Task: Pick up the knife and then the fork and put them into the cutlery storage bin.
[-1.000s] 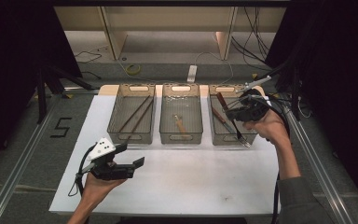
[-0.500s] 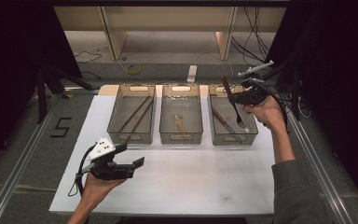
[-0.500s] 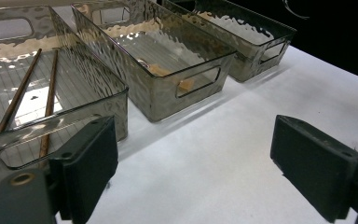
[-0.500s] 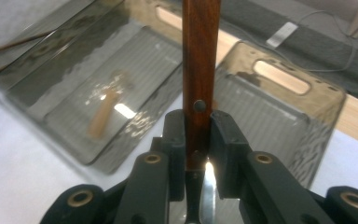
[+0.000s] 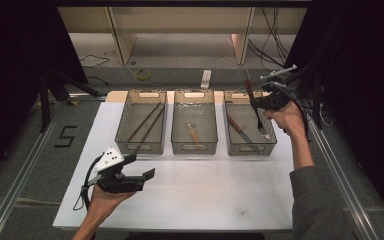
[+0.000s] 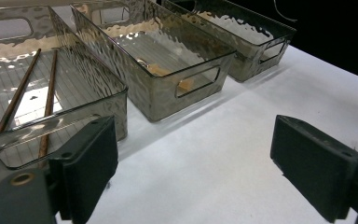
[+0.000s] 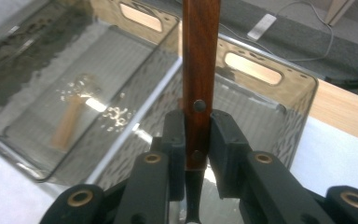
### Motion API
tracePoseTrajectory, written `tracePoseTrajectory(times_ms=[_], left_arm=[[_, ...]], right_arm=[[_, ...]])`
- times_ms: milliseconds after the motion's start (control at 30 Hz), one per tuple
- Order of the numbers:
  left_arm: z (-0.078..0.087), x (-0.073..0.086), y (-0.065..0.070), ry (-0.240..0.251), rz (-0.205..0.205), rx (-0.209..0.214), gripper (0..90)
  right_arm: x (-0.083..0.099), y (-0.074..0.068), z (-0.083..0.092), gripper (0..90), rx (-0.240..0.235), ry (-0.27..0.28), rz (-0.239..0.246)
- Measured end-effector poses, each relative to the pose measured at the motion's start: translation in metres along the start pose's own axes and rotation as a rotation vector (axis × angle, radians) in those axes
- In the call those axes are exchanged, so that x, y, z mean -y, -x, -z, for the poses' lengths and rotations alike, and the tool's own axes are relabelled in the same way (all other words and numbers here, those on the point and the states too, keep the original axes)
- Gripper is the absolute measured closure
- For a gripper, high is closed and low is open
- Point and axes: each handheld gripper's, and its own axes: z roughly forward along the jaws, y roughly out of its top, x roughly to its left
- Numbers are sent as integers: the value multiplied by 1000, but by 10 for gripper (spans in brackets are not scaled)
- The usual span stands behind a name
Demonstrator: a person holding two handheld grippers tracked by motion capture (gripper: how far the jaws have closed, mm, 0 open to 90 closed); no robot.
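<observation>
White board (image 5: pixel 220 200) covered the table, and dark curtains hung around it. Between the clenched jaws of the right gripper (image 7: pixel 198 135) a fork (image 5: pixel 258 111) was gripped by its brown wooden handle (image 7: pixel 200 60). The handle was pinched flat on both sides, likely so it would not slip or spin. It stuck up past the jaws, and the metal prongs hung down below them, over the right bin (image 5: pixel 270 145). A knife (image 5: pixel 238 128) was seen lying just beside the prongs in that bin, so the fork was probably being sorted in with it. Further out from those jaws, a small wooden tool (image 5: pixel 194 134) lay in the middle bin (image 5: pixel 194 148), and two chopsticks (image 5: pixel 145 122) lay in the left bin (image 5: pixel 130 148).

The jaws of the left gripper (image 6: pixel 196 172) were spread wide with nothing between them. They were held low over the bare board, just in front of the left bin, perhaps kept ready for a next thing.
</observation>
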Motion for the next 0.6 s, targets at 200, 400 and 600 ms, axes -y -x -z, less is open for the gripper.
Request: tracePoseTrajectory(times_ms=[200, 400, 600], left_arm=[[0, 0, 0, -1, 1, 0, 142], [0, 0, 0, 0, 1, 0, 142], [0, 0, 0, -1, 1, 1, 142]], right_arm=[[6, 5, -10, 776, 13, -26, -16], [14, 8, -19, 776, 17, -42, -26], [15, 10, -21, 776, 27, -28, -24]])
